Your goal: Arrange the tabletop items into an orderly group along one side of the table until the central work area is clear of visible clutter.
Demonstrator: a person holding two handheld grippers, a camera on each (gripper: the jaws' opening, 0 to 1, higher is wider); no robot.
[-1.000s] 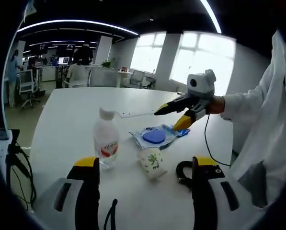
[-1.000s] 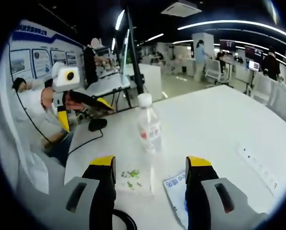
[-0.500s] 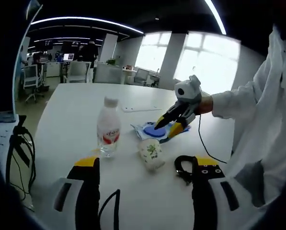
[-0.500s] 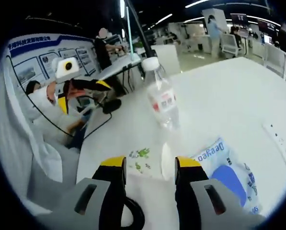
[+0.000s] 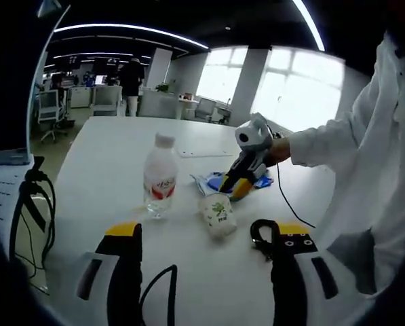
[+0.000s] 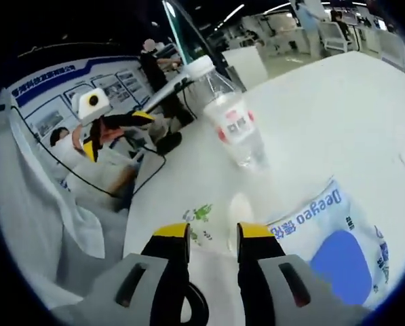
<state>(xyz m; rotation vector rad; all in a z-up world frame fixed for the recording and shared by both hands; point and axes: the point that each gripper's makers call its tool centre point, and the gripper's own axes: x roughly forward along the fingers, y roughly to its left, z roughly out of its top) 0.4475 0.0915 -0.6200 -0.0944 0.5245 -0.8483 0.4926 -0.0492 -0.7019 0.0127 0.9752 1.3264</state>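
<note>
Down onto the paper cup [image 5: 218, 216] has come the right gripper [image 6: 212, 232], its jaws narrowed over the cup's rim, beside the blue-and-white packet [image 6: 338, 238]. Nearby stands the water bottle [image 5: 159, 176]. Left gripper [image 5: 205, 234] hovers, jaws spread wide, grasping nothing.

You can read one word well: "Deeqeo", in blue letters on the white and blue packet [image 6: 338, 234] at about four o'clock in the right gripper view. The letters look flipped over from where you hold the gripper. The bottle [image 6: 233, 122] at twelve o'clock has a red label with marks too small to read. The wall posters [image 6: 56, 109] at ten o'clock have a blue strip with white signs you cannot make out.
</note>
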